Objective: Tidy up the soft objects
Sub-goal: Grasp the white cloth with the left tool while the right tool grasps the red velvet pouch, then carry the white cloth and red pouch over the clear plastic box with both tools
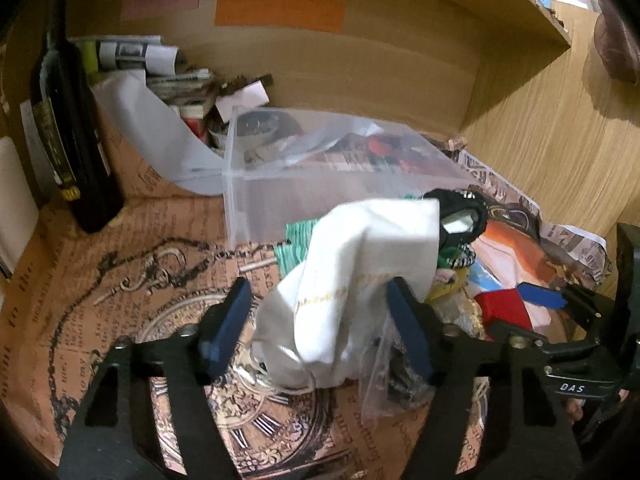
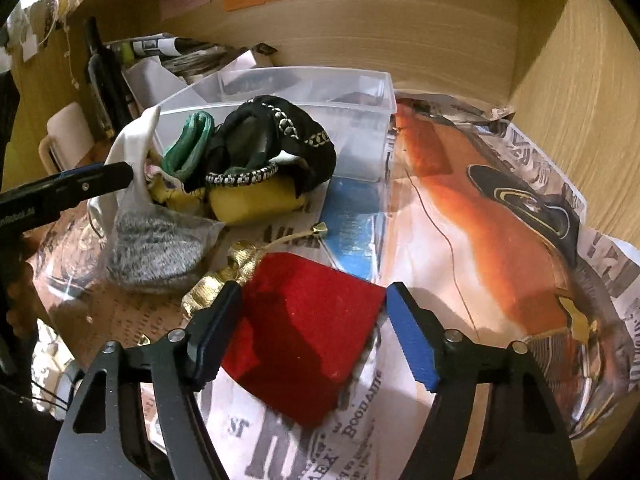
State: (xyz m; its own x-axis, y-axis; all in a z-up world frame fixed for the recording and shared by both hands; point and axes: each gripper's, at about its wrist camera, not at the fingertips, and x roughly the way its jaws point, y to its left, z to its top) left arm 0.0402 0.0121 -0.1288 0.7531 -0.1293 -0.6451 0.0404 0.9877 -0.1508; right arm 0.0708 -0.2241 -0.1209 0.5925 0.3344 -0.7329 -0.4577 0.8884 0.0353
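My left gripper is open, its blue pads on either side of a white cloth pouch that lies on the papered shelf; it also shows from the side in the right wrist view. My right gripper is open around a red velvet pouch, also seen in the left wrist view. A pile of soft items lies by a clear plastic box: a black pouch with silver trim, a green sock, a yellow pouch, a grey knit item in a clear bag.
A dark bottle stands at the left, with rolled papers behind. Wooden walls enclose the shelf. Printed paper lines the floor. A gold tassel lies beside the red pouch. Coloured notes stick on the back wall.
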